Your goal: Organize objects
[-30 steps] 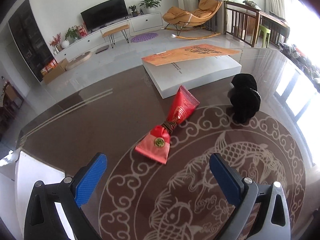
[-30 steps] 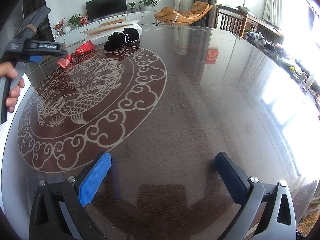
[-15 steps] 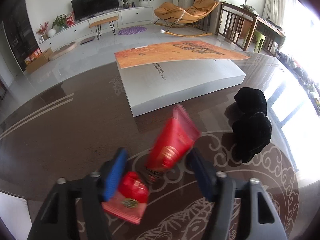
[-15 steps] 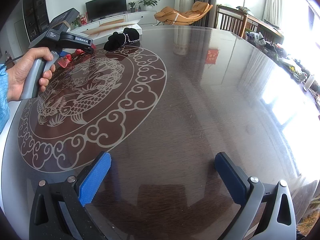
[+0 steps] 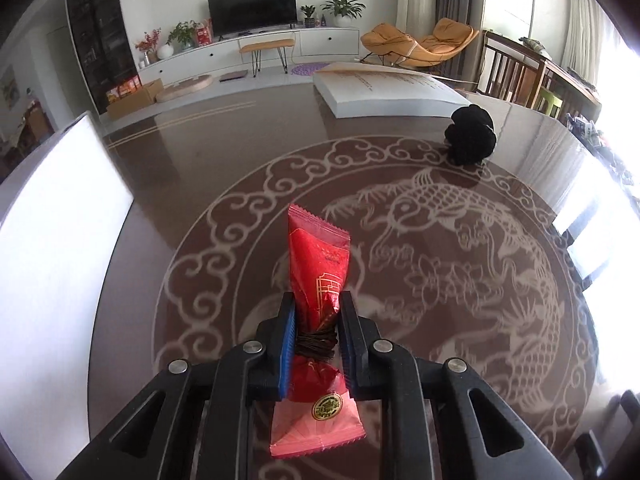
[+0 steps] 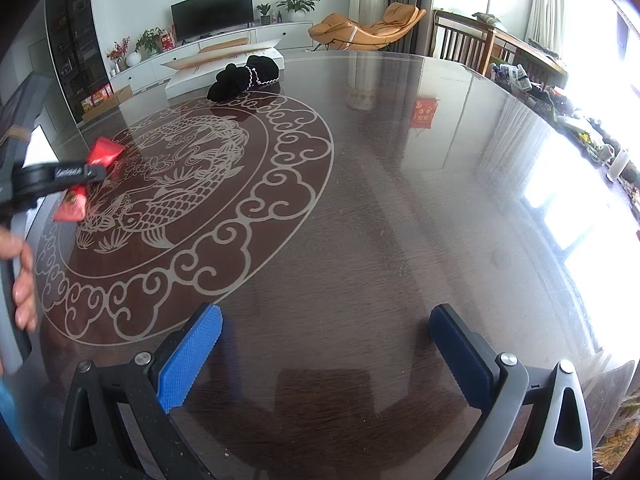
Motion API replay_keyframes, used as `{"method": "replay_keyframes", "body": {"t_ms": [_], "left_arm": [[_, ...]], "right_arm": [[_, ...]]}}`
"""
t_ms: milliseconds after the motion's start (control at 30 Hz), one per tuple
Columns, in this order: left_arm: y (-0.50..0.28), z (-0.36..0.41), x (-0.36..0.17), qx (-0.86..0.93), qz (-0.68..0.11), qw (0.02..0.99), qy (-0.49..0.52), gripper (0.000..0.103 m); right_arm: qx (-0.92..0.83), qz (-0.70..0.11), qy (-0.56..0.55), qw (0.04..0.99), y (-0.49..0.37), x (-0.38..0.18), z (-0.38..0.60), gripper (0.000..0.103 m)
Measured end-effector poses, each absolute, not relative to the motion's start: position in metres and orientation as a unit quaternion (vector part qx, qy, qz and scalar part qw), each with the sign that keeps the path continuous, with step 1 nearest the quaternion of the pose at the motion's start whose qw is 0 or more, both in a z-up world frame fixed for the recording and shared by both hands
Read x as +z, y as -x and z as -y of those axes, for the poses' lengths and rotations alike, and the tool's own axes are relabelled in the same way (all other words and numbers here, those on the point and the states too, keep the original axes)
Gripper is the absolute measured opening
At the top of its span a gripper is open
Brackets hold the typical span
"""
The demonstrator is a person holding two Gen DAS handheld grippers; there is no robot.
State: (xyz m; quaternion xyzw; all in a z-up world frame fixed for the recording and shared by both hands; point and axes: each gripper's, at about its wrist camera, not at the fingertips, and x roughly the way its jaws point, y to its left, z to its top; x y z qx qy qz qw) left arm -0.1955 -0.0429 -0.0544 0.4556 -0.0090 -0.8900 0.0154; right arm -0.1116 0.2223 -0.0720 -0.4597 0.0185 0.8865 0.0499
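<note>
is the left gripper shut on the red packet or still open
Shut: the left gripper has both blue pads pressed against the red packet at its string-tied waist.

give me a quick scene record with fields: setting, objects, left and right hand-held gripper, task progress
setting: round dark table with a pale fish-and-cloud inlay, in a living room
objects: red wrapped packet tied with brown cord; black fabric bundle near a flat white box
left hand-held gripper: shut on the packet at its tied waist
right hand-held gripper: open, nothing between its pads, over bare table
task progress: packet gripped, black bundle untouched
</note>
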Motion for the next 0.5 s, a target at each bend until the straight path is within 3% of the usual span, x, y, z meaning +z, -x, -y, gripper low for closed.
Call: {"method": "replay_keyframes", "body": {"t_ms": [300, 333, 400, 433, 467, 500], "left_arm": [[0.101, 0.058, -0.058, -0.890, -0.013, 0.001, -0.456, 0.026], [0.098, 0.057, -0.059, -0.890, -0.010, -0.006, -0.456, 0.034], [0.094, 0.050, -0.063, -0.888, 0.016, -0.008, -0.460, 0.068], [0.093, 0.049, -0.065, -0.887, 0.022, -0.003, -0.461, 0.092], [0.093, 0.049, -0.067, -0.886, 0.019, 0.000, -0.462, 0.099], [0.094, 0.052, -0.068, -0.886, 0.007, -0.003, -0.464, 0.099]], "right_arm": [[0.886, -0.018, 0.460, 0.050, 0.112, -0.072, -0.222, 0.103], [0.886, -0.018, 0.460, 0.050, 0.112, -0.072, -0.222, 0.103], [0.886, -0.018, 0.460, 0.050, 0.112, -0.072, -0.222, 0.103], [0.886, -0.018, 0.460, 0.050, 0.112, -0.072, -0.222, 0.103], [0.886, -0.018, 0.460, 0.050, 0.111, -0.072, -0.222, 0.103], [0.886, -0.018, 0.460, 0.050, 0.112, -0.072, -0.222, 0.103]]}}
